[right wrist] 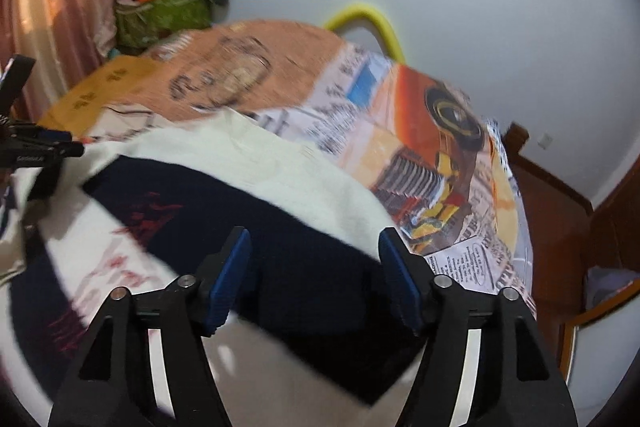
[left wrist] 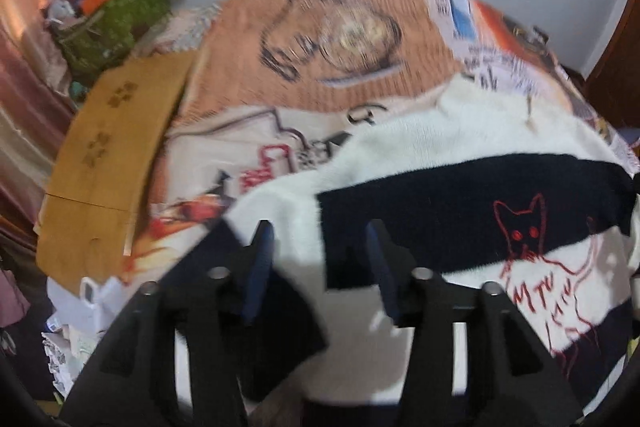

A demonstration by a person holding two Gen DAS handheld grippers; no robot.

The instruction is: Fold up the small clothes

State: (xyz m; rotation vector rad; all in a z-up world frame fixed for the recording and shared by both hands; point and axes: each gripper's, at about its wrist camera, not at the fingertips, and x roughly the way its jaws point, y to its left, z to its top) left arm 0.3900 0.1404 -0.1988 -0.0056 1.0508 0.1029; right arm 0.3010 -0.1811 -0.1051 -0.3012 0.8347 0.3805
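Observation:
A small sweater (left wrist: 460, 195) with white and black stripes and a red cat outline lies on a table covered with printed paper. It also shows in the right wrist view (right wrist: 280, 227). My left gripper (left wrist: 320, 235) is open, its blue-padded fingers just above the sweater's left part. My right gripper (right wrist: 314, 243) is open over the sweater's black stripe near its right edge. The left gripper shows at the left edge of the right wrist view (right wrist: 40, 151). Both frames are motion blurred.
The table's printed cover (right wrist: 440, 155) shows orange and newspaper patterns. A brown cardboard sheet (left wrist: 104, 167) lies at the table's left. A green bag full of clutter (left wrist: 116, 23) stands behind it. A yellow chair back (right wrist: 368, 23) is beyond the far edge, wooden furniture (right wrist: 560, 227) at right.

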